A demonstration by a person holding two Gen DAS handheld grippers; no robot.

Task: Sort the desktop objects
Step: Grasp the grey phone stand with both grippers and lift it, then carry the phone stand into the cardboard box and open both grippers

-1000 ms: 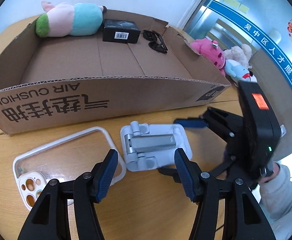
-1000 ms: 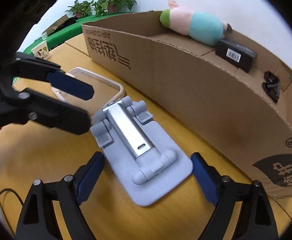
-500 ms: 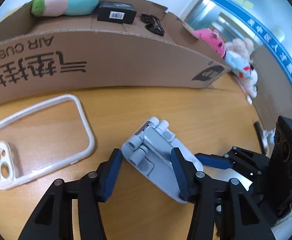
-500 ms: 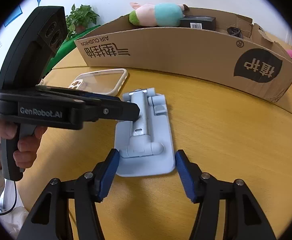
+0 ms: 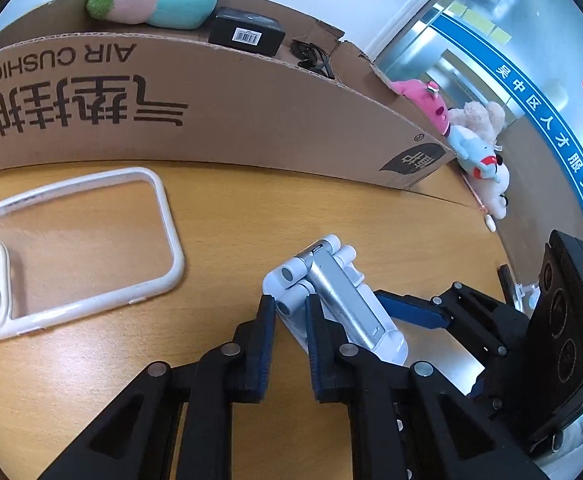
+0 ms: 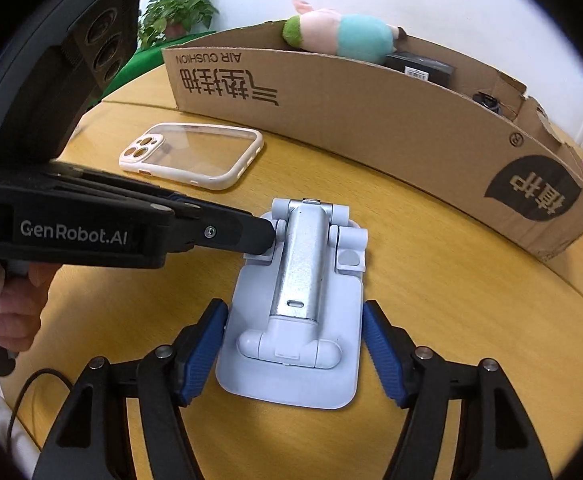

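My left fingers (image 5: 289,312) have closed onto the pale-blue folding plastic phone stand (image 6: 299,300)'s hinge corner; right gripper (image 6: 293,354) opening astride its base — lift ready.

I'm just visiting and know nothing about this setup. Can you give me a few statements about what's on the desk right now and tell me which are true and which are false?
1. The phone stand lies folded flat on the wooden desk. True.
2. The clear phone case is inside the cardboard box. False: it lies on the desk in front of the box.
3. The left gripper is closing on one corner of the stand, by its hinge. True.
4. The right gripper is clamped tight on the stand. False: its pads sit at either side of the base and its jaws are opening.
5. A plush toy rests in the box. True.
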